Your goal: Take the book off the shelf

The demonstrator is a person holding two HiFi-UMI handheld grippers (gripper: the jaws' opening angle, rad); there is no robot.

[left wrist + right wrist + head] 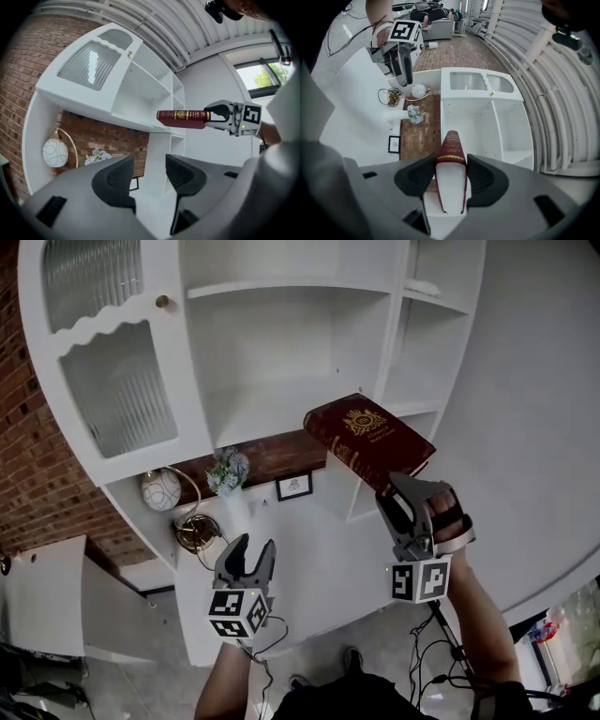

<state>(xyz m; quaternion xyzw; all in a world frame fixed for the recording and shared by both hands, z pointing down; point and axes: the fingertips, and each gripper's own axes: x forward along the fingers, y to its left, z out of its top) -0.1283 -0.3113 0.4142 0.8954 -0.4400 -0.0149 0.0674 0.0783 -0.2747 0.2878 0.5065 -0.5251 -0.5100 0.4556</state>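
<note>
1. The right gripper point(398, 491) has the book point(368, 440). In the right gripper view the jaws are clamped on it, one pad on each cover, with the page edges facing the camera and the spine end pointing away toward the shelf point(281, 362).
2. The book is off the shelf. It's up in the air in front of the white unit, not resting on any board, and held by one end only.
3. From the head view it lies roughly flat, dark red cover up, with the gold crest showing. The left gripper view gets the spine side-on, running level, with gold bands along it.
4. The left gripper point(253, 549) is empty. Its jaws stand apart with nothing between them, only the white cabinet front beyond. It's lower and off to the left, well apart from the book.
5. The shelf compartments I can see are bare.
6. There's a ribbed glass door point(117, 399) with a small brass knob on the unit's left side.
7. In the brick-backed niche below sit a round white lamp point(160, 489), a bunch of pale flowers point(228, 470) and a small framed picture point(294, 486).
8. The brick wall point(28, 456) runs down the left edge.
</note>
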